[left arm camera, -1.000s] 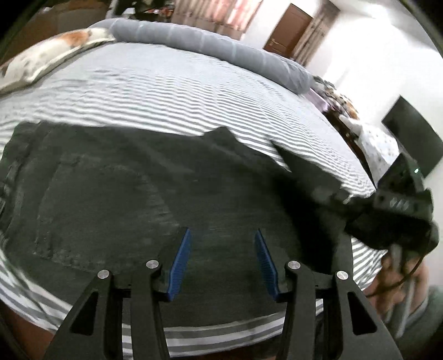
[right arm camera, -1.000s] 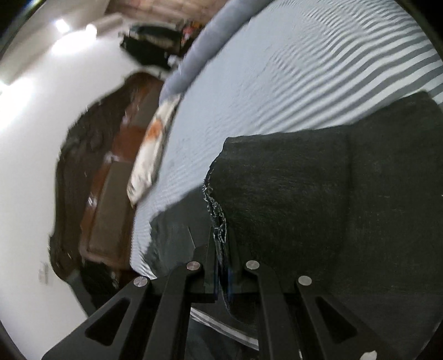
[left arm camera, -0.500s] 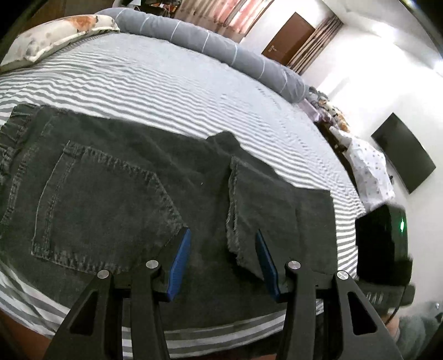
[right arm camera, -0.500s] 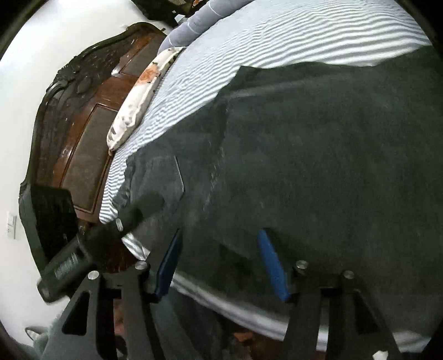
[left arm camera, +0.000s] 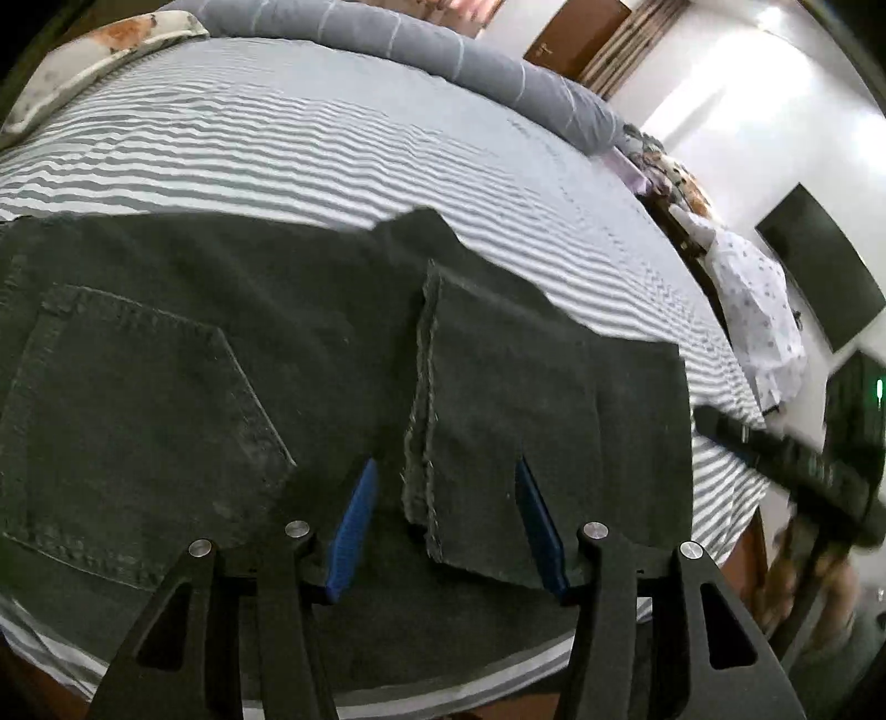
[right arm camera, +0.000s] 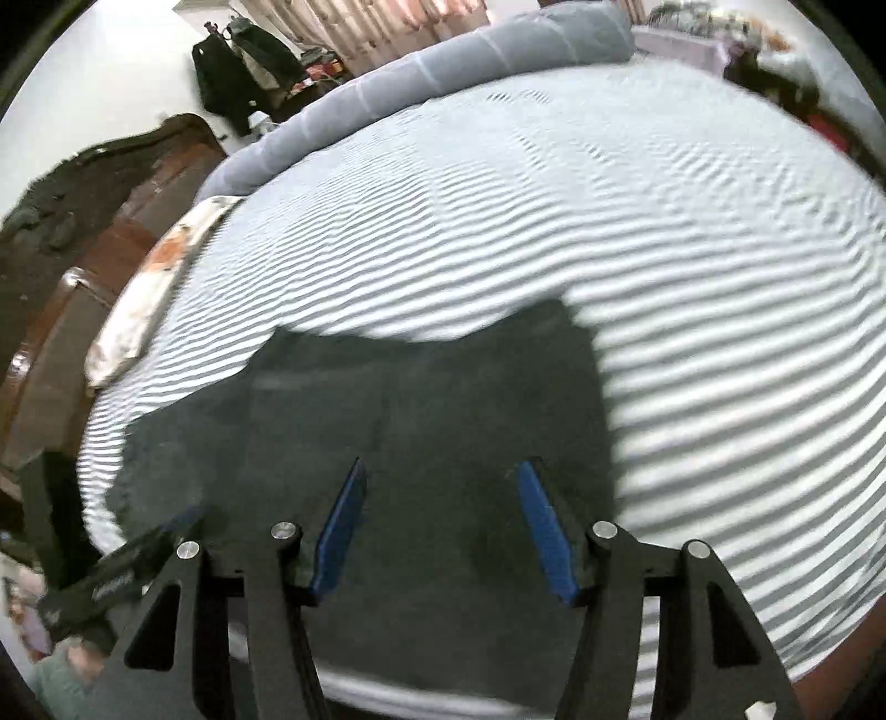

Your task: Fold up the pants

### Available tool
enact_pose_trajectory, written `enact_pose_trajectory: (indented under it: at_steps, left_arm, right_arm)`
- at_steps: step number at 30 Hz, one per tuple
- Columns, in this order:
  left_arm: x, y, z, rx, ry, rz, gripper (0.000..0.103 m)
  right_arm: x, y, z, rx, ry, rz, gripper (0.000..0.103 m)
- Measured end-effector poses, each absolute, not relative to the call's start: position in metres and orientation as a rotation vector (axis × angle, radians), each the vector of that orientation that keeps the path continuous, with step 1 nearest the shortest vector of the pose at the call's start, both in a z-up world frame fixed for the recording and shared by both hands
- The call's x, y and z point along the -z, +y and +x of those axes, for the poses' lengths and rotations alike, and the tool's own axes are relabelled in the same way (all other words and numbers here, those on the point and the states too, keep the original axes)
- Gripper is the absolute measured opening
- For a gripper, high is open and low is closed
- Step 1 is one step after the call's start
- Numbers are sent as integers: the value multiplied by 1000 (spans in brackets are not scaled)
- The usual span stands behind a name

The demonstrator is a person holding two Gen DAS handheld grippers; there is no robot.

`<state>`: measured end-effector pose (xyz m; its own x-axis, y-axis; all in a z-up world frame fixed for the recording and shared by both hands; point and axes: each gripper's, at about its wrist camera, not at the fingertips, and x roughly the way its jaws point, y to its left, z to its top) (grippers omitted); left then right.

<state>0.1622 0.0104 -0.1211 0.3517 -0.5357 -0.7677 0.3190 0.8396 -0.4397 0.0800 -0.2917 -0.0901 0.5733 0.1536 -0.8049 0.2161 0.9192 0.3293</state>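
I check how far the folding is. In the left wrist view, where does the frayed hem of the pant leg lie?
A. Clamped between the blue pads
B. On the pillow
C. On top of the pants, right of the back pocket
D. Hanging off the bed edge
C: the frayed hem lies flat on the dark pants, right of the back pocket, with no pad pressing it.

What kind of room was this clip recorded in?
Most likely a home bedroom. The dark pants lie on a bed with a grey-and-white striped sheet, a long grey bolster runs along its far edge, and a carved wooden headboard stands behind a patterned pillow.
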Motion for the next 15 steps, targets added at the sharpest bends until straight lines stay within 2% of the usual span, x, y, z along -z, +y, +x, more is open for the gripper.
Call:
enact_pose_trajectory:
  at_steps: [2, 3, 4, 7, 11, 14, 15]
  left_arm:
    - [126, 5, 159, 563, 1089, -207, 53]
    - [130, 4, 159, 561, 1101, -205, 53]
    - [133, 2, 160, 556, 1106, -203, 53]
    - [134, -1, 154, 555, 1078, -163, 53]
    - [134, -4, 150, 555, 1062, -125, 53]
    - [130, -8, 149, 552, 1054, -99, 53]
    - [126, -7, 149, 543, 1041, -106, 53]
  right_arm:
    - [91, -298, 92, 59, 966, 382, 41]
    - [95, -303, 100, 74, 973, 375, 29]
    - [97, -299, 112, 77, 981, 373, 22]
    - [115, -306, 131, 126, 1013, 347, 11]
    - [136, -325, 146, 155, 1050, 363, 4]
    - [130, -328, 147, 139, 1063, 359, 4]
    - [126, -327, 144, 130, 1060, 357, 9]
